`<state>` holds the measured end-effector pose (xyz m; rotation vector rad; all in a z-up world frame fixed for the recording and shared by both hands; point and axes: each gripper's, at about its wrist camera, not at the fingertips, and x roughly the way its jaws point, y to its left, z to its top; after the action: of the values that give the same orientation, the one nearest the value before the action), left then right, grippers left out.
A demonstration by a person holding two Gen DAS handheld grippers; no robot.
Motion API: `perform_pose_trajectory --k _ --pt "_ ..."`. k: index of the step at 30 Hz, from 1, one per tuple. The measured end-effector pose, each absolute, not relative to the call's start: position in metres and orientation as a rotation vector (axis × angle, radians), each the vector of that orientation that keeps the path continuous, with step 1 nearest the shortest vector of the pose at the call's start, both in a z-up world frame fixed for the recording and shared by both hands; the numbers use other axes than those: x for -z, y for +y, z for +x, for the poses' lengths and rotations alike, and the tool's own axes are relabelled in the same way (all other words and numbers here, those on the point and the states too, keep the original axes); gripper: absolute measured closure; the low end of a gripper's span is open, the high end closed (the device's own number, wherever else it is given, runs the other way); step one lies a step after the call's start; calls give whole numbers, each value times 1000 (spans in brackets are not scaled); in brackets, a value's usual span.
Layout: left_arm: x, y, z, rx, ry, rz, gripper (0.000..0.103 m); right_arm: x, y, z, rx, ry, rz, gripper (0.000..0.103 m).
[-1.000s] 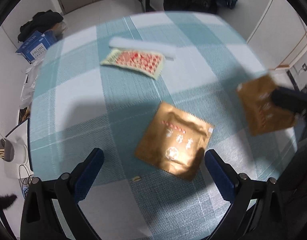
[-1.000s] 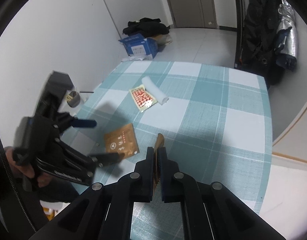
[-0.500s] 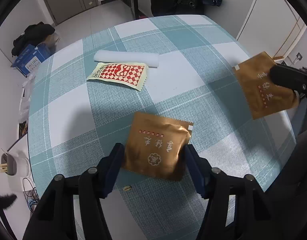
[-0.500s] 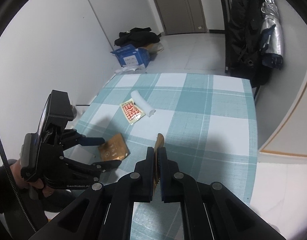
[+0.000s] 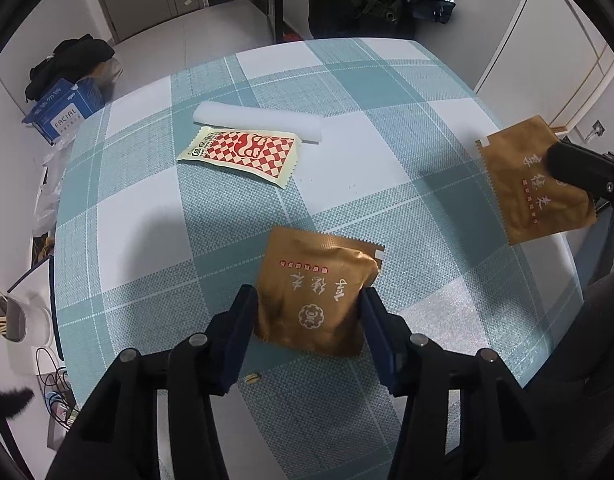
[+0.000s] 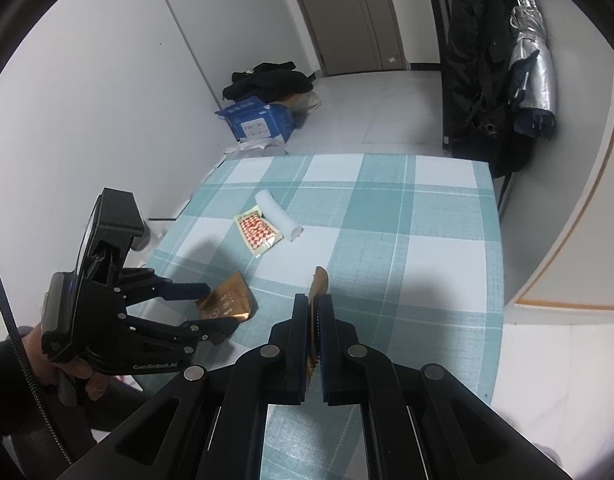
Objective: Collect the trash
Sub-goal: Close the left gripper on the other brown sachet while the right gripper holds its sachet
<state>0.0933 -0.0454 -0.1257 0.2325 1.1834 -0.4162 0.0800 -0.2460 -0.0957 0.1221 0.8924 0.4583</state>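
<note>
Left gripper [image 5: 309, 312] jaws half-spread and low; right gripper [image 6: 313, 316] jaws pinched together, raised.

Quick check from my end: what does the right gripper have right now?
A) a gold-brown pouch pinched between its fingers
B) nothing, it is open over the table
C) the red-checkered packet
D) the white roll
A: the right gripper is shut on a gold-brown pouch, seen edge-on between its fingers, while the red-checkered packet and white roll lie on the checked tablecloth.
</note>
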Motion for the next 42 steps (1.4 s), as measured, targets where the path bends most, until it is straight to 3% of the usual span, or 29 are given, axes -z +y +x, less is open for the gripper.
perform_pose_trajectory --k 2,3,4,15,17,18,19,21,28,30,32,33,36,40,42 --pt "125 -45 93 425 1181 224 61 95 -245 80 -458 891 119 99" --pt "124 -46 93 425 1177 222 72 95 -245 79 -458 890 118 99" --pt "124 -45 93 425 1189 215 101 95 -245 79 -457 889 118 99" --pt "122 -25 96 404 1193 112 102 94 -243 78 -450 886 116 99" --pt "124 -24 97 395 1221 120 91 95 -243 79 -450 885 119 99" --pt "126 -23 97 392 1231 118 77 95 -243 79 -450 886 120 99" --pt "129 -22 97 381 1237 114 55 96 -242 78 -452 887 119 99" --pt "130 -20 97 360 1221 121 33 97 -241 78 -454 891 116 99" --pt "139 -31 100 324 1182 245 15 98 -243 78 -462 891 122 99" --pt "139 -32 99 336 1175 243 15 97 -243 78 -463 892 128 99" --pt "139 -32 102 335 1187 230 17 96 -245 78 -465 889 132 99" --pt "138 -33 103 338 1186 232 23 95 -246 78 -466 888 136 99" --pt "131 -30 104 343 1180 225 55 94 -247 78 -472 887 144 99" --pt "128 -23 111 327 1193 158 80 92 -246 76 -481 886 144 99" --pt "128 -21 113 319 1198 128 87 91 -245 76 -486 883 148 99"
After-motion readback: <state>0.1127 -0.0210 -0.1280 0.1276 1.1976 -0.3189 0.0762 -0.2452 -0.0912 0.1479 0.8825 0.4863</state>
